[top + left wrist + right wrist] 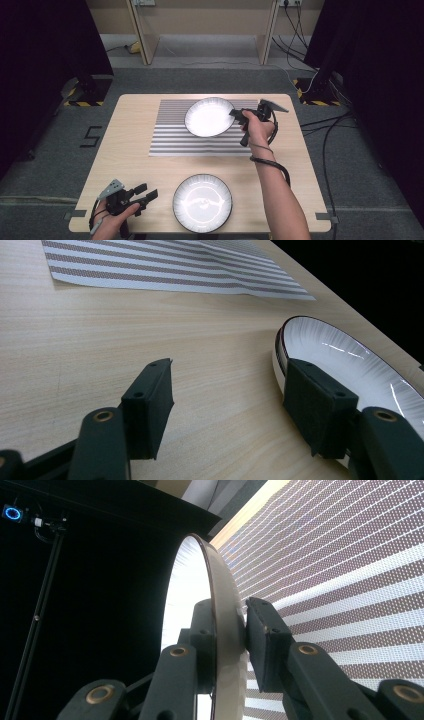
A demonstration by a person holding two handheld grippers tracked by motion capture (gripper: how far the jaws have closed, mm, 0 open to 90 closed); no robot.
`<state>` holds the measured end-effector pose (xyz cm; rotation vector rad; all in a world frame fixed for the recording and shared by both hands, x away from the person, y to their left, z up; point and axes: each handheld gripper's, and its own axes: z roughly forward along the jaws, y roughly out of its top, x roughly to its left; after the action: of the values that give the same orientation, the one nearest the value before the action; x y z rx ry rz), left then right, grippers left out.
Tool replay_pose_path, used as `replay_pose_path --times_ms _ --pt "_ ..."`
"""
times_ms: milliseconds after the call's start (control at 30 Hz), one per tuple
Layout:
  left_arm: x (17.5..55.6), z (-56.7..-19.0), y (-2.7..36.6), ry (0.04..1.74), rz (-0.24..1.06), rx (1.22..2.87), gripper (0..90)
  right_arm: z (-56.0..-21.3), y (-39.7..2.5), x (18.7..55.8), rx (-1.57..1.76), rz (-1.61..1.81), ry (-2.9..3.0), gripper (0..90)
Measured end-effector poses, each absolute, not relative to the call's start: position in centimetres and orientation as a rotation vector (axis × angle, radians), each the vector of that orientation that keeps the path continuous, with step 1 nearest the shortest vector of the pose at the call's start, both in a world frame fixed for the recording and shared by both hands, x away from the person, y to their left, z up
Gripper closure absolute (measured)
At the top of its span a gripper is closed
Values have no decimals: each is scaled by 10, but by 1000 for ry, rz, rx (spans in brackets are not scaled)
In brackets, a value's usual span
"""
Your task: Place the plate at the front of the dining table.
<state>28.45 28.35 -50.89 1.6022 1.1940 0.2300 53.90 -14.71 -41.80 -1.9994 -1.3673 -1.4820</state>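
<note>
Right tongs (236, 114) are clamped on the right rim of the far plate (209, 117), which sits over the striped placemat (170, 135) at the far middle of the table (130, 150). In the right gripper view the rim (220, 605) stands between the two pads, one pad on the white inner face, the other on the underside. Whether the plate rests flat on the mat or is tipped slightly off it, I cannot tell from the high view.

Left tongs (145, 194) are spread wide and hold nothing, resting near the front left corner, just beside the near plate (202, 202). In the left gripper view that plate (345, 360) lies flat on bare wood, its rim close to the right pad.

Step in hand, as I judge it: setting or adjusting the far plate on the mat. Next move likely calls for lowering it level, centring it on the stripes, then easing the grip without dragging the mat.

Orientation: the far plate is round, no real long axis; its open face points up, gripped edge toward the person's right.
</note>
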Motion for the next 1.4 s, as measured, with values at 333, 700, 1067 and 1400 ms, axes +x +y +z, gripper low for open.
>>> replay_pose_path --times_ms 333,700,1067,1400 --pt "285 -509 283 1190 228 1603 361 -417 -146 546 -2007 -1483 -1367 746" --pt "285 -509 283 1189 227 1606 362 -418 -146 553 -2023 -1481 -1348 745" --pt "285 -510 283 1189 224 1605 361 -420 -144 561 -2038 -1465 -1348 744" --pt "285 -510 283 1189 224 1605 362 -422 -145 566 -2049 -1463 -1340 744"
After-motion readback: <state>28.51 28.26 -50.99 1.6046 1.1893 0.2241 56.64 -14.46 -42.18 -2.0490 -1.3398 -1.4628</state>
